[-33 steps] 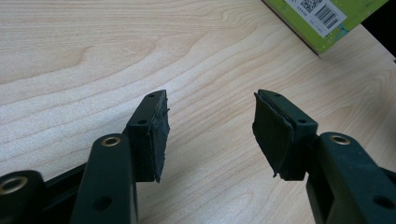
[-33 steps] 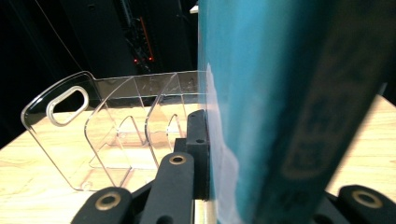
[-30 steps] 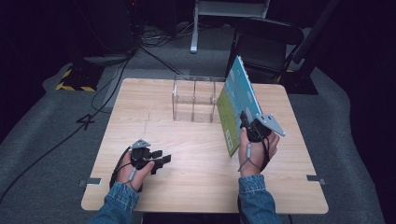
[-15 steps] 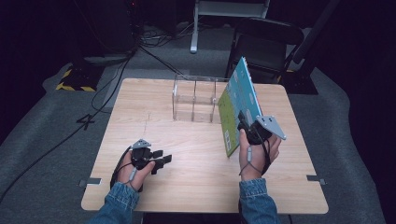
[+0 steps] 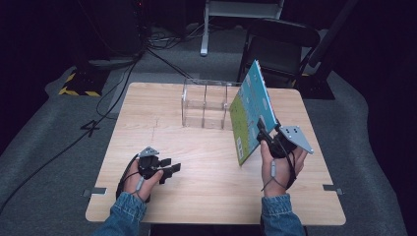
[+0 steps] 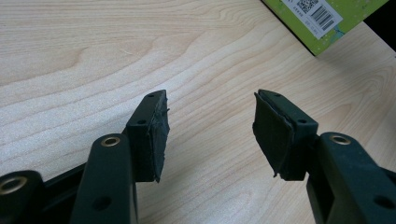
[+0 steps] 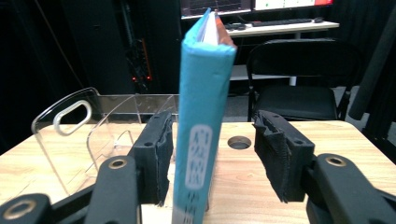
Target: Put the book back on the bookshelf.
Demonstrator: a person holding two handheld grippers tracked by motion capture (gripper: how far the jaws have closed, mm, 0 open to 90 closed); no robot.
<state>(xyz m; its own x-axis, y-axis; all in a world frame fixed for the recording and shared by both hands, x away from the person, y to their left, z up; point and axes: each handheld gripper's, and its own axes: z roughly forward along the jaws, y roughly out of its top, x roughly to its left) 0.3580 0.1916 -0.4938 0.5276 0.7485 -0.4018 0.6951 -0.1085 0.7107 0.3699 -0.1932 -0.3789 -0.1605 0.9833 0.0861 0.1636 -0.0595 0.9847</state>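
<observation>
Book (image 5: pixel 251 110) upright on edge, just right of clear acrylic organizer (image 5: pixel 204 103). Right gripper (image 7: pixel 210 158) jaws just opened, straddling the spine, right pad clearly off it. Left gripper (image 6: pixel 210 135) open, empty, nearer than organizer.

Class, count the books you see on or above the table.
1: the book stands tilted at the table's right, between the right gripper's opened jaws, beside the clear rack.

You're in a dark lab or studio: a wooden table (image 5: pixel 211 162) on grey carpet, cables (image 5: pixel 123 73) across the floor, a folding chair (image 5: pixel 278 49), lit monitors (image 7: pixel 252 5) on a desk behind.
</observation>
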